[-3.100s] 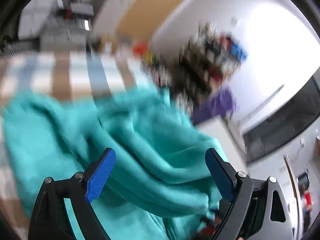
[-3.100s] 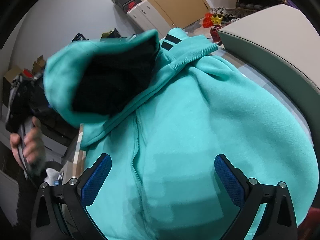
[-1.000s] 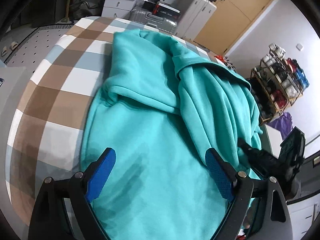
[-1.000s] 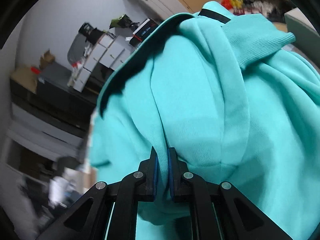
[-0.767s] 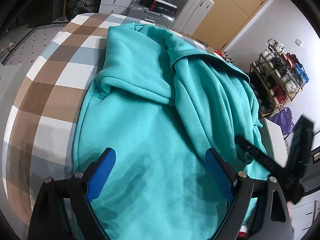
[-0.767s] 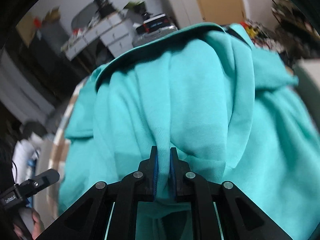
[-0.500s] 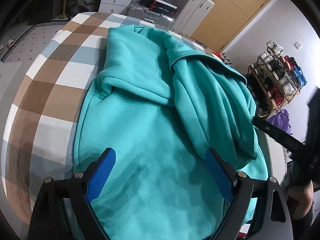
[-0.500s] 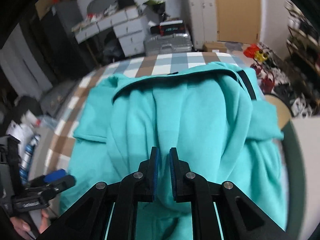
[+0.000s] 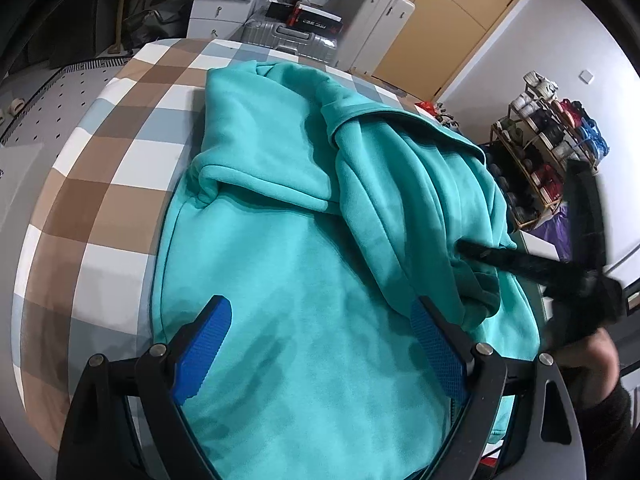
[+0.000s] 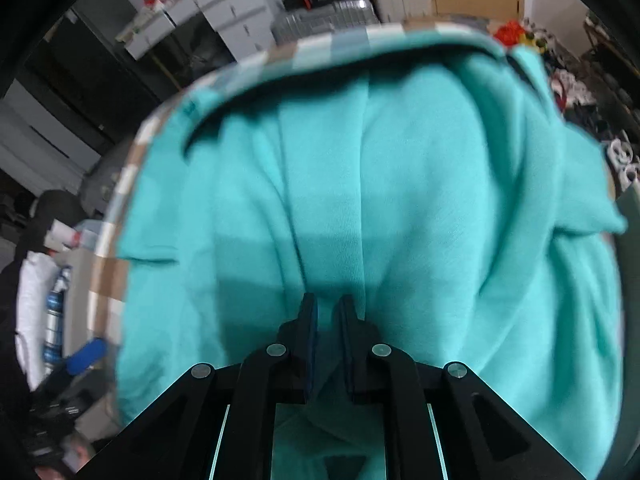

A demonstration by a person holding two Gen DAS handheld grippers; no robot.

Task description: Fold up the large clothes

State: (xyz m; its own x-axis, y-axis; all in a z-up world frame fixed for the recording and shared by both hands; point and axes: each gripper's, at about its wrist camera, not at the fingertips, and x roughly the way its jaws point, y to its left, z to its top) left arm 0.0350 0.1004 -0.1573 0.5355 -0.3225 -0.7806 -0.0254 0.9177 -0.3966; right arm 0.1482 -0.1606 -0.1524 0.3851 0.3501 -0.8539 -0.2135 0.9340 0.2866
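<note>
The teal hoodie (image 9: 304, 280) lies heaped on the checked tablecloth (image 9: 92, 208), filling the centre and lower right of the left wrist view; a folded flap crosses its middle. The left gripper (image 9: 320, 336) hangs over the garment at the bottom of the frame, jaws spread wide, nothing between them. The right gripper (image 10: 327, 320) sits at lower centre of its own view (that frame is blurred), jaws nearly together and just starting to part. A narrow gap shows between the pads; whether fabric remains pinched there cannot be told. A shoe rack (image 9: 548, 140) stands at right.
</note>
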